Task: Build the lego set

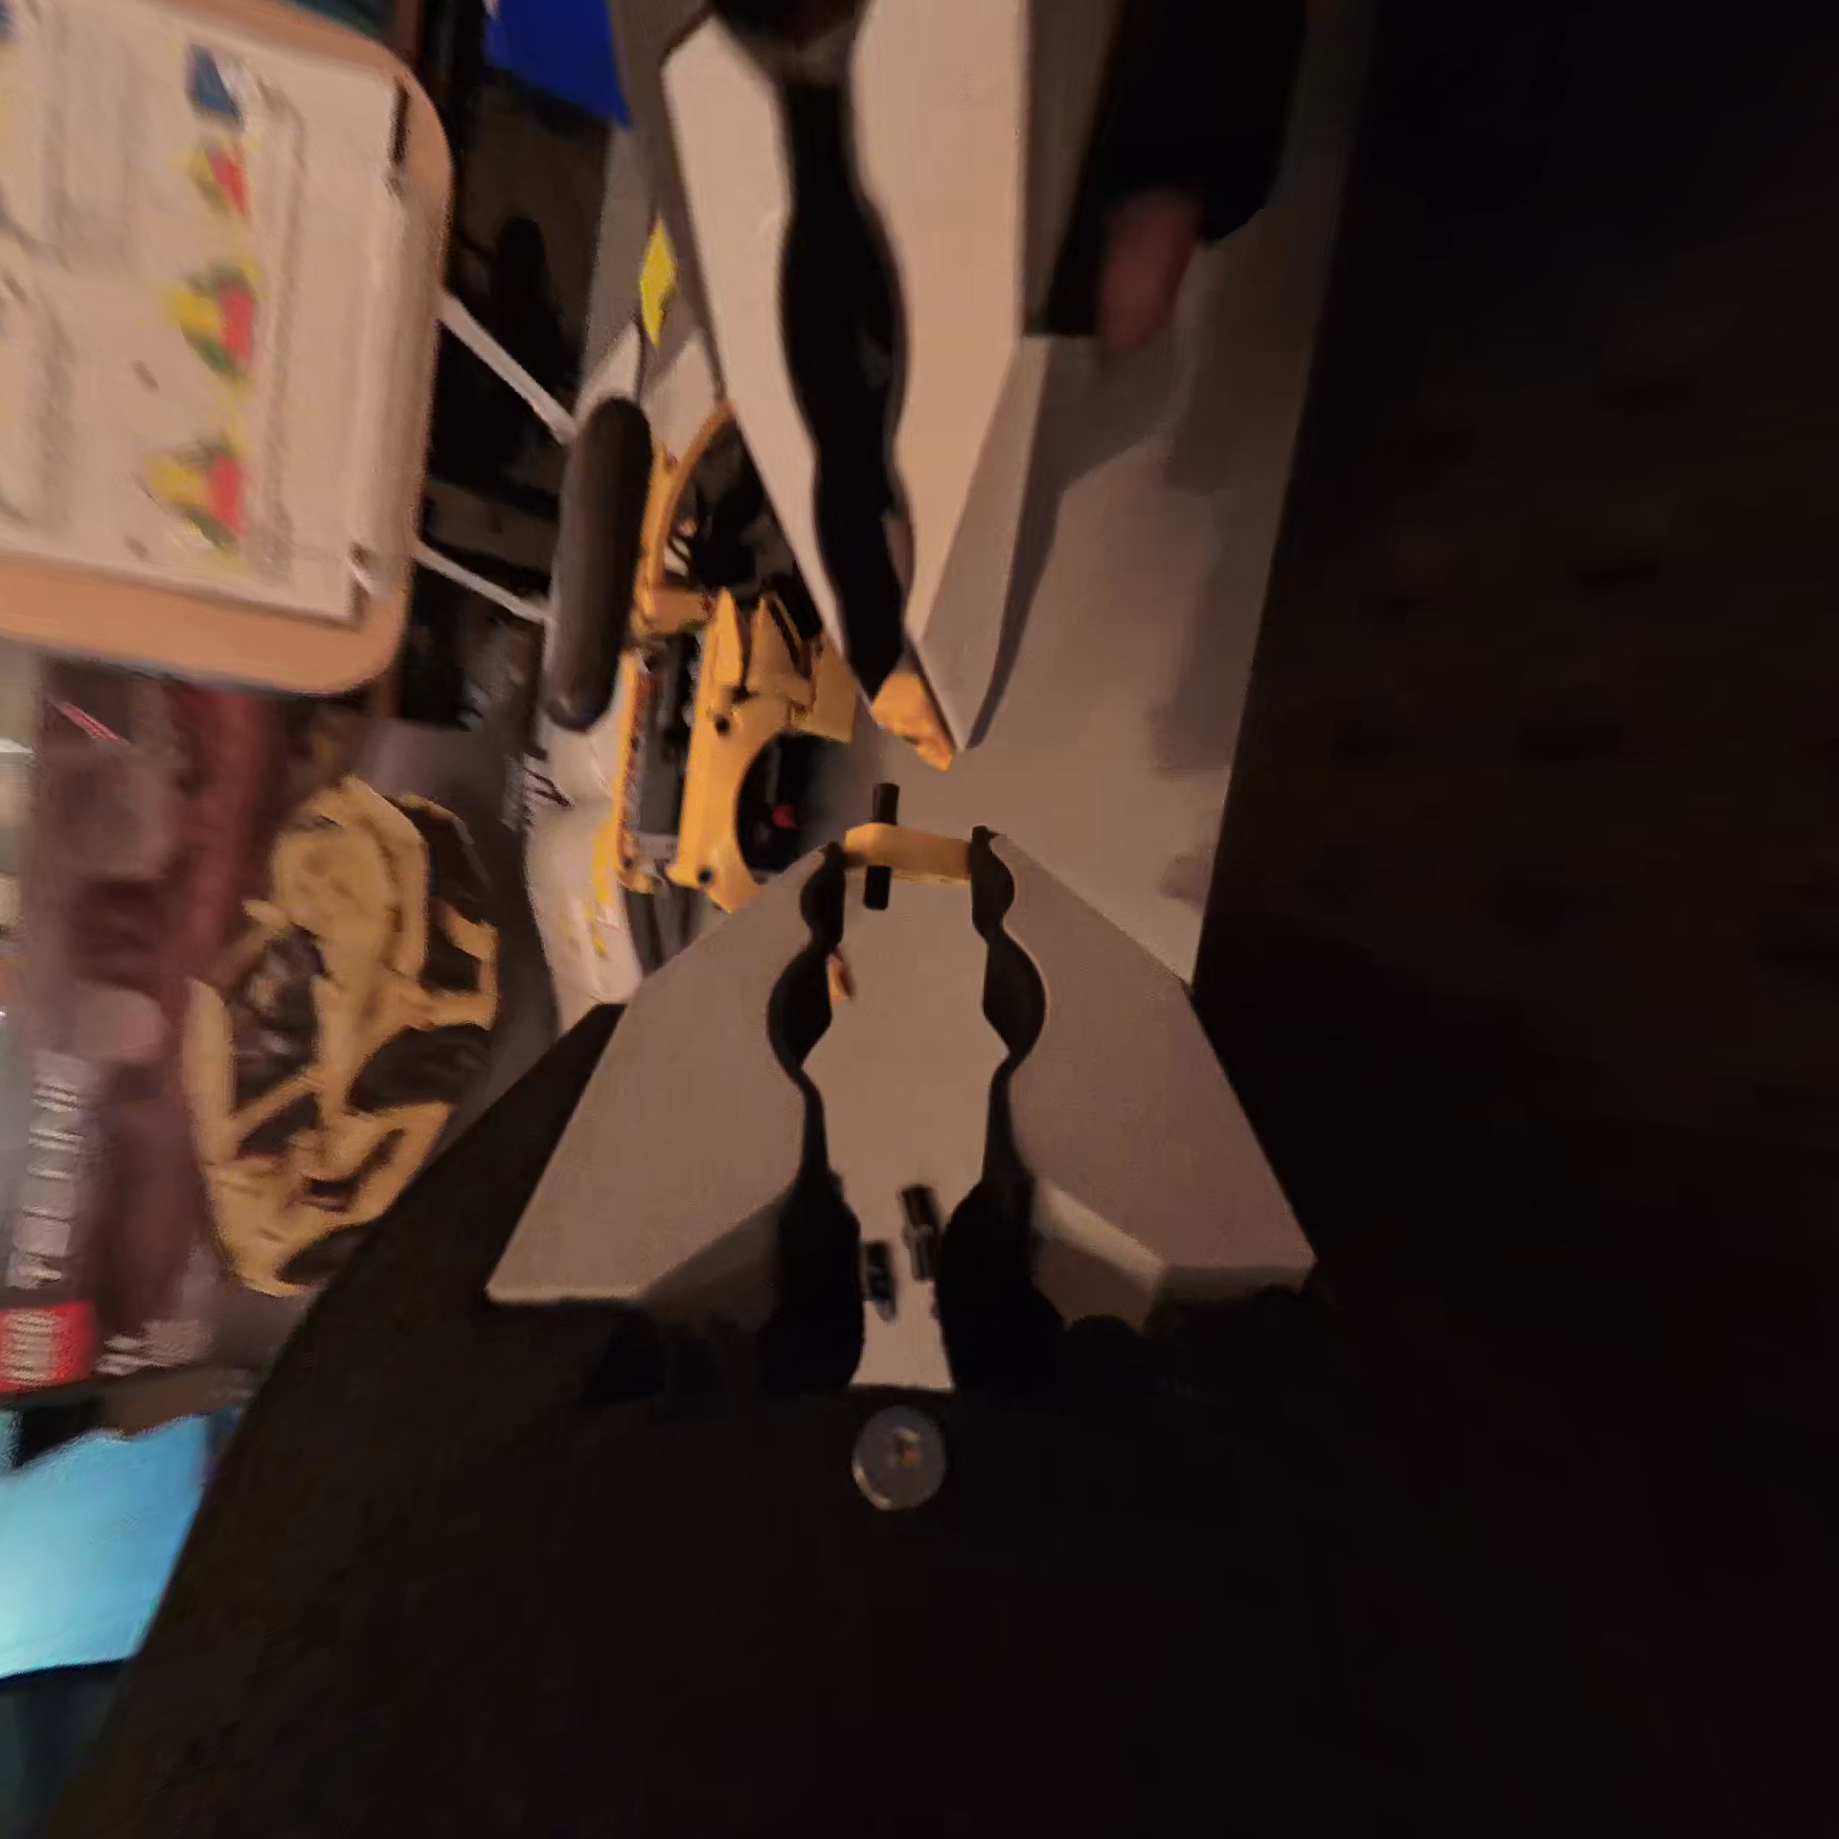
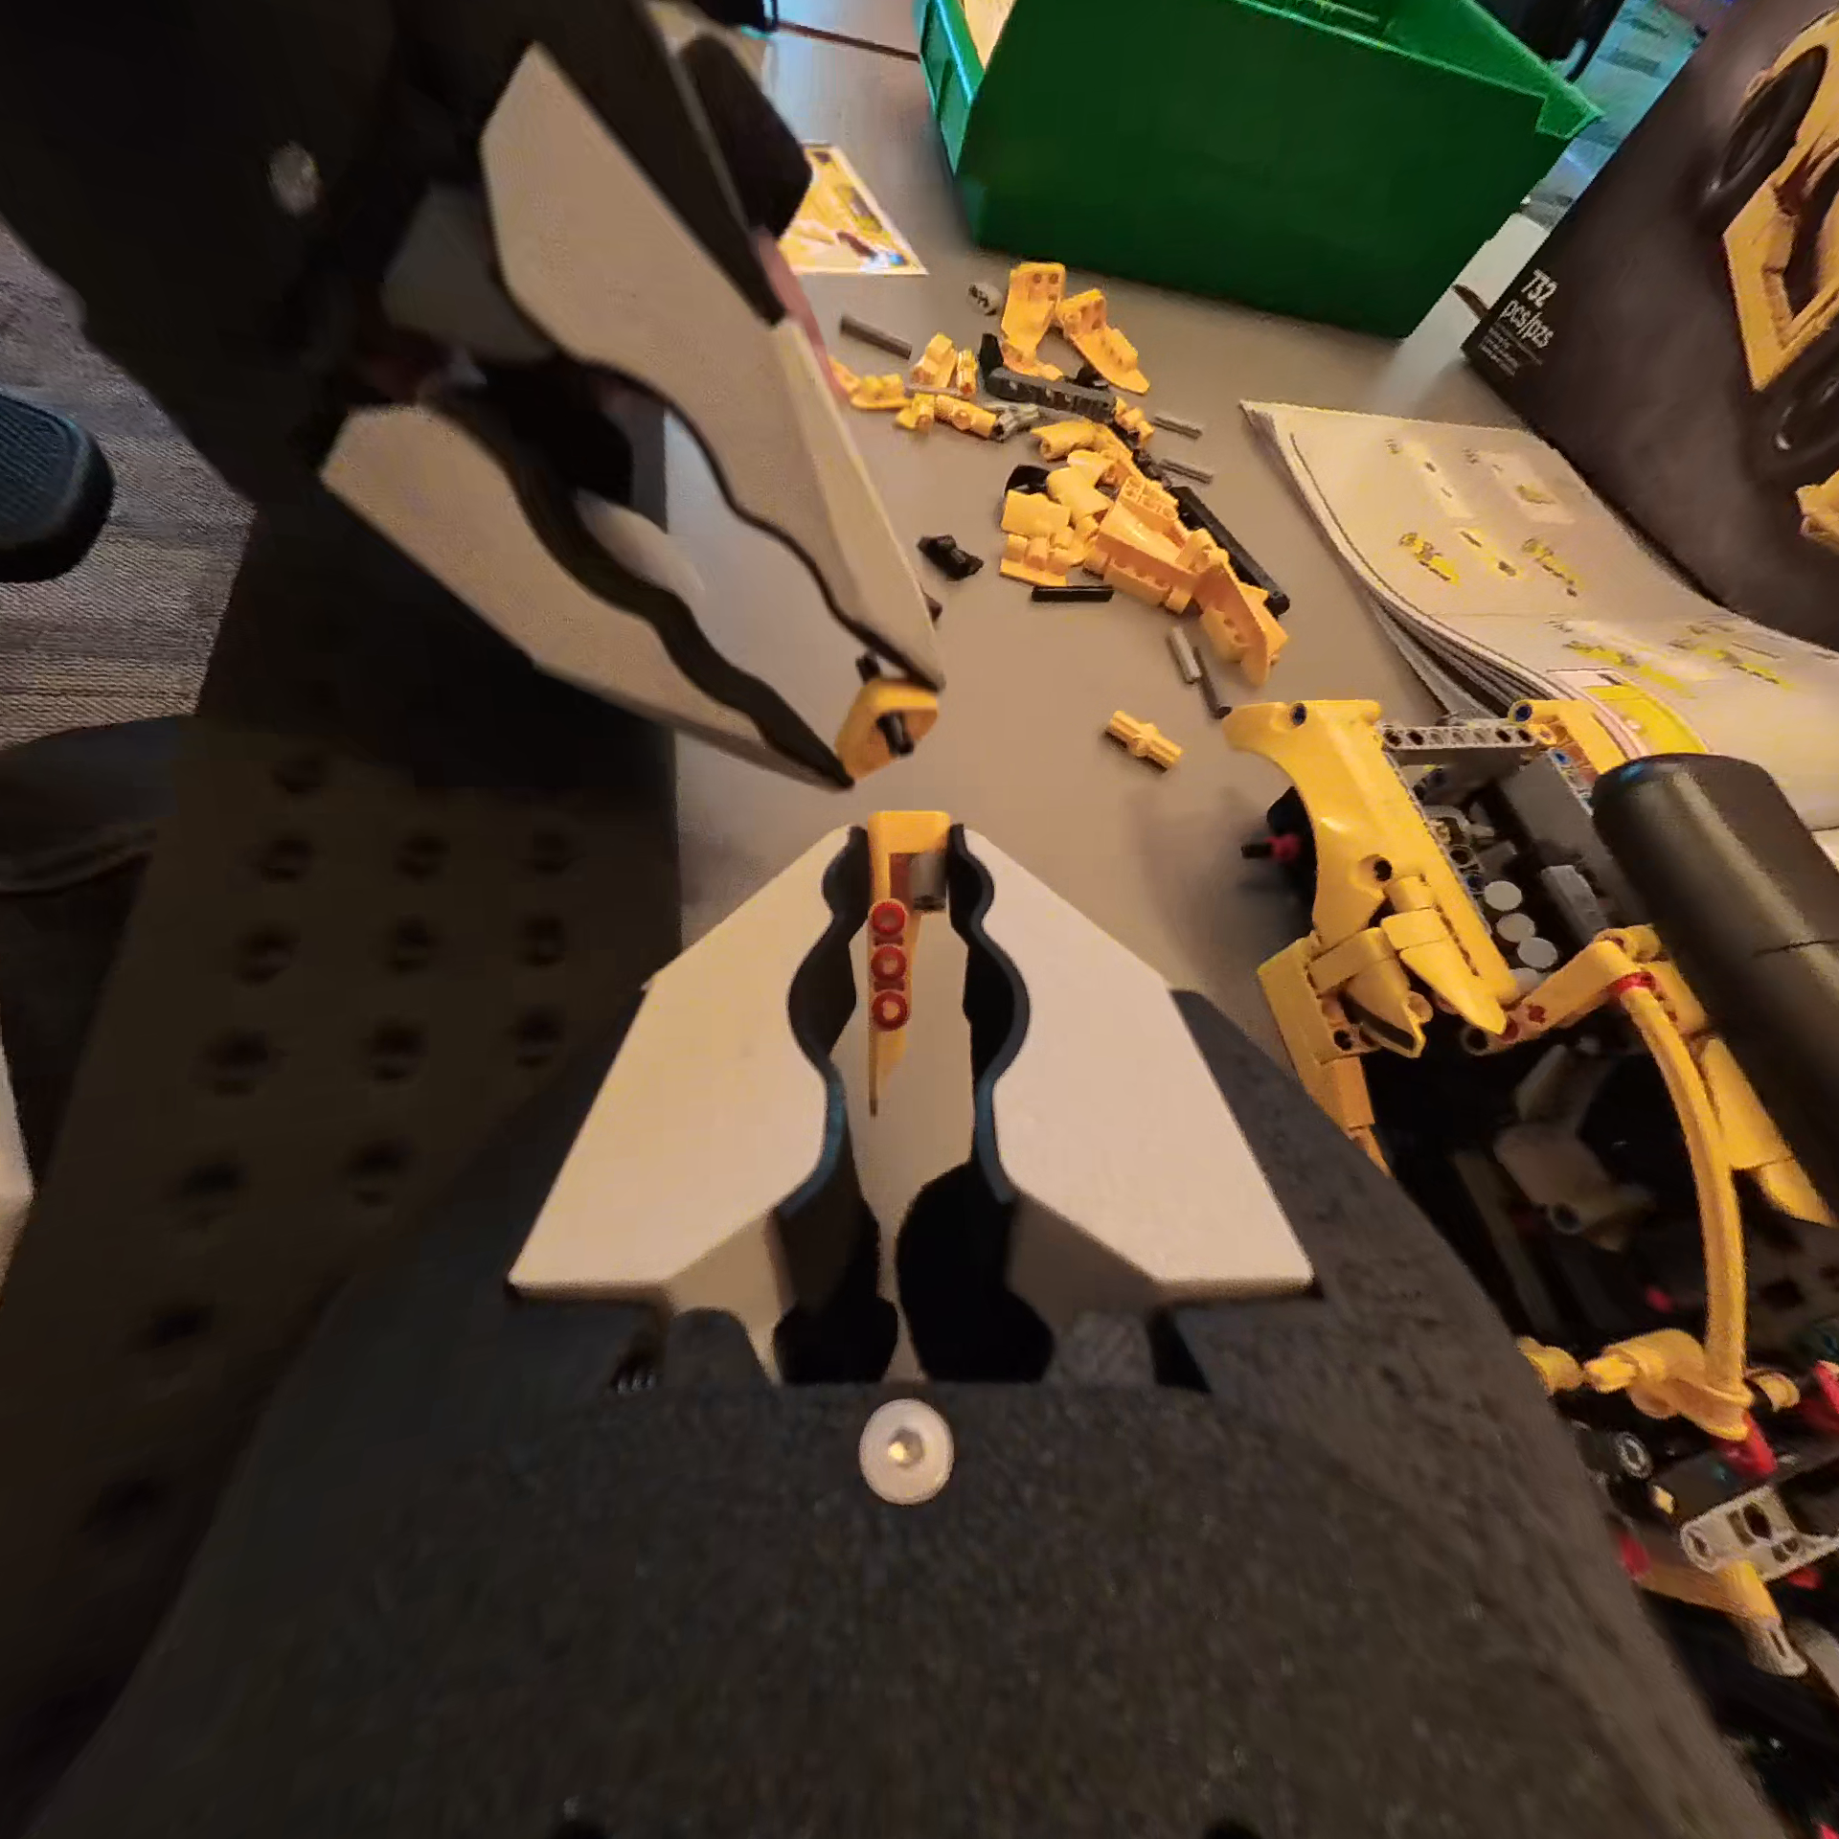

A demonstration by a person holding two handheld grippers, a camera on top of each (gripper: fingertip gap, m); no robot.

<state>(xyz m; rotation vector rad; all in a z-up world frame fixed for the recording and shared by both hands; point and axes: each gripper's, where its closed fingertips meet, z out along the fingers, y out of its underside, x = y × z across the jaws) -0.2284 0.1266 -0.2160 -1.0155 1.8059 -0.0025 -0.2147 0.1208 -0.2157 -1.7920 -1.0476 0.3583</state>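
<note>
My left gripper (image 1: 908, 854) is shut on a small yellow connector with a black pin through it (image 1: 881, 846). It also shows in the right wrist view (image 2: 886, 731), at the upper left. My right gripper (image 2: 904, 846) is shut on a narrow yellow panel piece with red pins (image 2: 889, 970). It comes in from the top in the left wrist view (image 1: 920, 721). The two held pieces are tip to tip, a small gap apart, above the grey table (image 2: 1045, 796). The part-built yellow car model (image 2: 1413, 945) lies to the right.
A pile of loose yellow and black pieces (image 2: 1115, 498) lies on the table beyond the grippers. An open instruction booklet (image 2: 1493, 557) and the set's box (image 2: 1672, 299) are at the right. A green bin (image 2: 1244, 149) stands at the back. My left and right fingertips are right by each other.
</note>
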